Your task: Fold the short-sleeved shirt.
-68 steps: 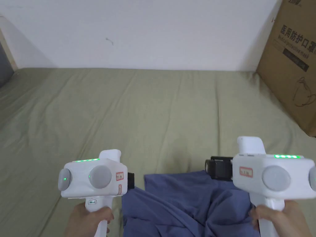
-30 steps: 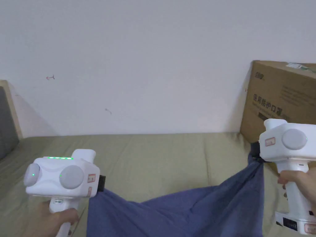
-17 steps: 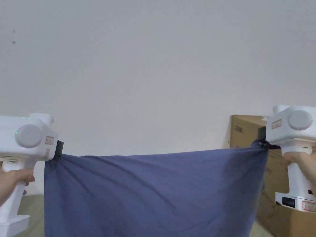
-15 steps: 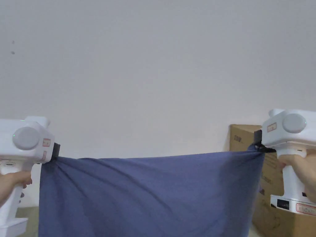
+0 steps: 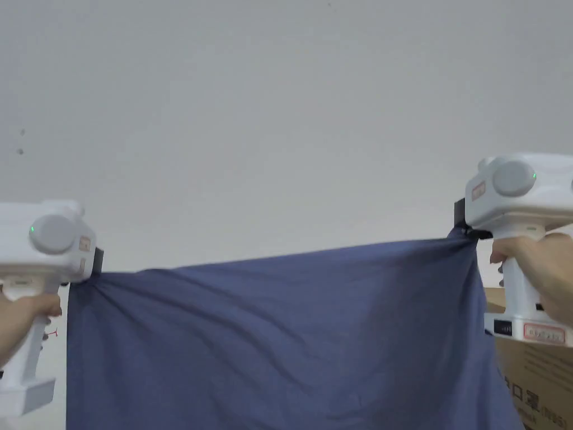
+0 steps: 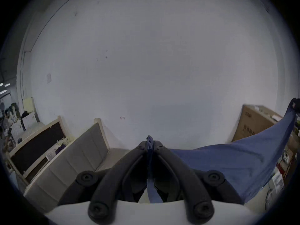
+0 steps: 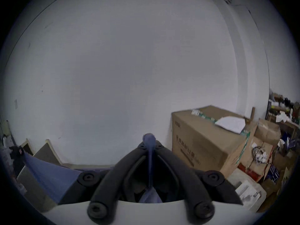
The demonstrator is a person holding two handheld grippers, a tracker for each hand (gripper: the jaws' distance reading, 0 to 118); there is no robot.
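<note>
I held a blue shirt up in the air in front of a plain pale wall, stretched wide between my two grippers. My left gripper was at the left edge of the head view, white with a small green light, and my left hand was wrapped round its handle. My right gripper was at the right edge and sat higher than the left, so the shirt's top edge sloped up from left to right; my right hand gripped its handle. In the left gripper view, my black jaws were clenched on a bunched corner of the shirt, a tuft of cloth poking out past the tips, and the rest of the cloth ran off to the right toward the other gripper at the frame's edge. In the right gripper view, the jaws were likewise clamped on a bunched corner, with the cloth spreading away to the left. The shirt hung down in soft diagonal creases past the bottom of the head view. A brown cardboard box stood to the right by the wall, partly behind the shirt in the head view. A padded grey headboard leaned against the wall on the left.
</note>
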